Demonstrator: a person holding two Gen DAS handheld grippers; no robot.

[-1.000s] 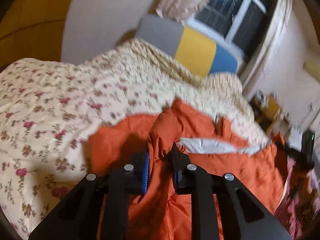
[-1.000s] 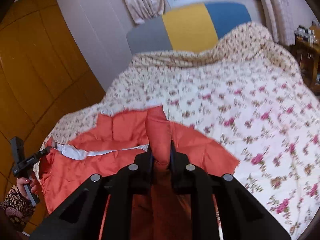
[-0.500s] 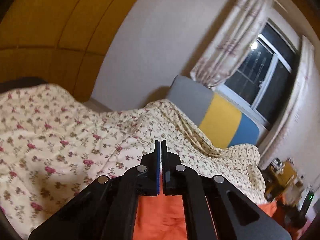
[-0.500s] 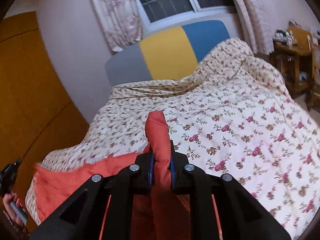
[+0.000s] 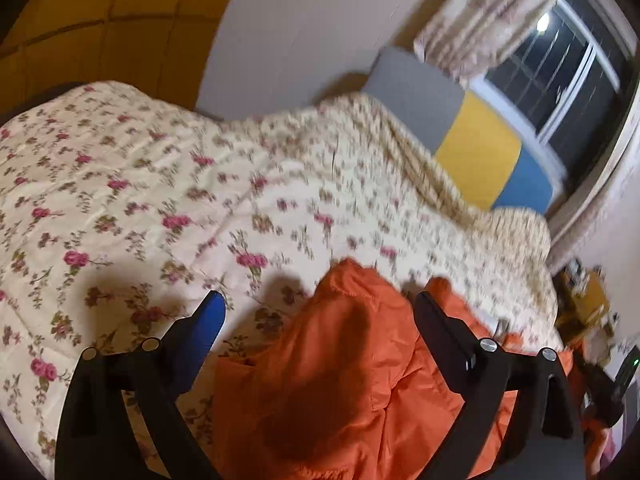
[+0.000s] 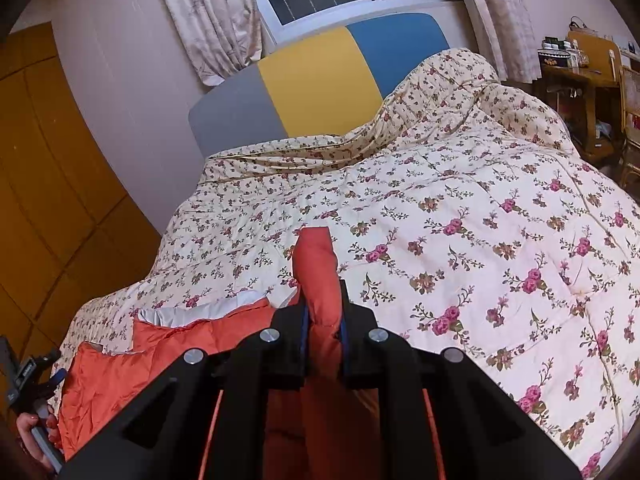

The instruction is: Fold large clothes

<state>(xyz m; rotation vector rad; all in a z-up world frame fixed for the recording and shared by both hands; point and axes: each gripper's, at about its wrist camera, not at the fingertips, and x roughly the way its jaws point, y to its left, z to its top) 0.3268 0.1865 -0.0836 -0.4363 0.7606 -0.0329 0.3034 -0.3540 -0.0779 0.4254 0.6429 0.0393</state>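
Orange jacket [image 5: 348,384] on bed, floral quilt [image 6: 460,216] under it.
L hand-held gripper [image 5: 316,312] opening wide, jacket fold betw. fingers, pads not touching it. R hand-held gripper [image 6: 323,312] clenched on puffy jacket fold sticking up past fingertips; grey lining shows at left.

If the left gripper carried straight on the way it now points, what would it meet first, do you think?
Probably the orange jacket: a raised fold lies between the opening jaws of the left gripper. Beyond it is the floral quilt; depth is unclear.
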